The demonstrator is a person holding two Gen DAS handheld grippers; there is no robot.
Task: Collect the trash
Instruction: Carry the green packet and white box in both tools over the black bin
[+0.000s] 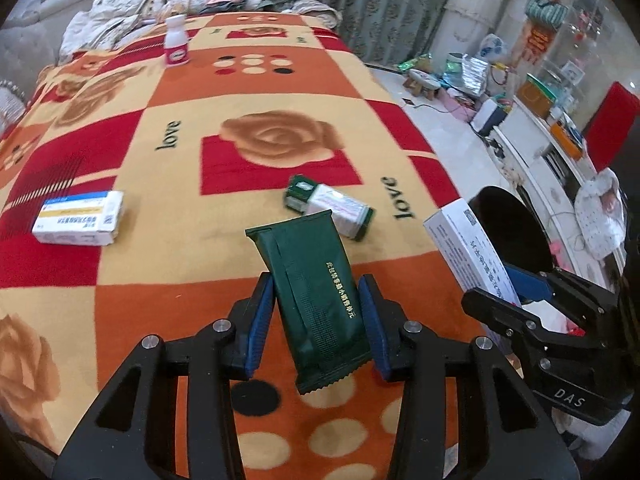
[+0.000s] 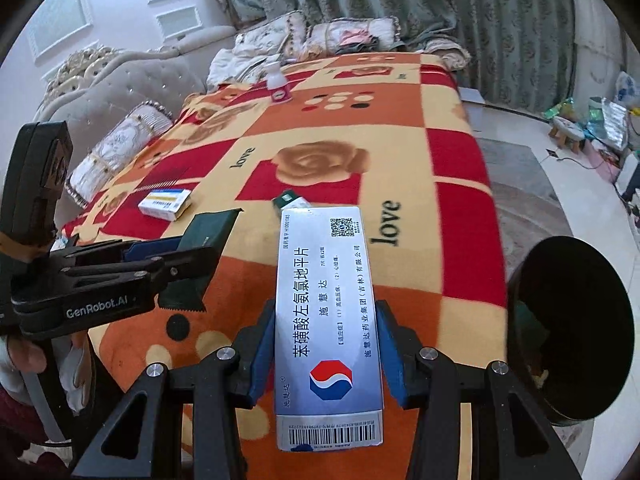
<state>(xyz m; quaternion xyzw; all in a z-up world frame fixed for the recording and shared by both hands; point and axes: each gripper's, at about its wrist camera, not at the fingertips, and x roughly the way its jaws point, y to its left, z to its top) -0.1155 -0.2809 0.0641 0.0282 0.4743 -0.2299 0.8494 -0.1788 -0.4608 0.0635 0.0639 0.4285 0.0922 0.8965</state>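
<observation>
The left tongs (image 1: 316,320) point steeply down over the bed, their blue pads clamped on the sides of a dark green foil sachet with crimped ends (image 1: 316,300), which is held clear of the blanket. The right tongs (image 2: 326,354) tilt down alongside, clamped on a long white and silver cardboard medicine box with a red and blue emblem (image 2: 326,320), also lifted off the bed. A gloved hand (image 2: 76,364) shows beneath the left tool. Just beside the right tongs stands a round black bin (image 2: 572,328), its dark mouth facing the camera. The bed carries a fleece blanket in red, orange and cream squares with roses and the word "love" (image 1: 180,240). On it lie a white, blue and yellow carton (image 1: 78,218), a green and white box (image 1: 330,210) near the middle, and an upright white bottle with a pink label (image 1: 176,42) at the far end. Pillows and green curtains lie behind; clutter sits along the pale floor.
</observation>
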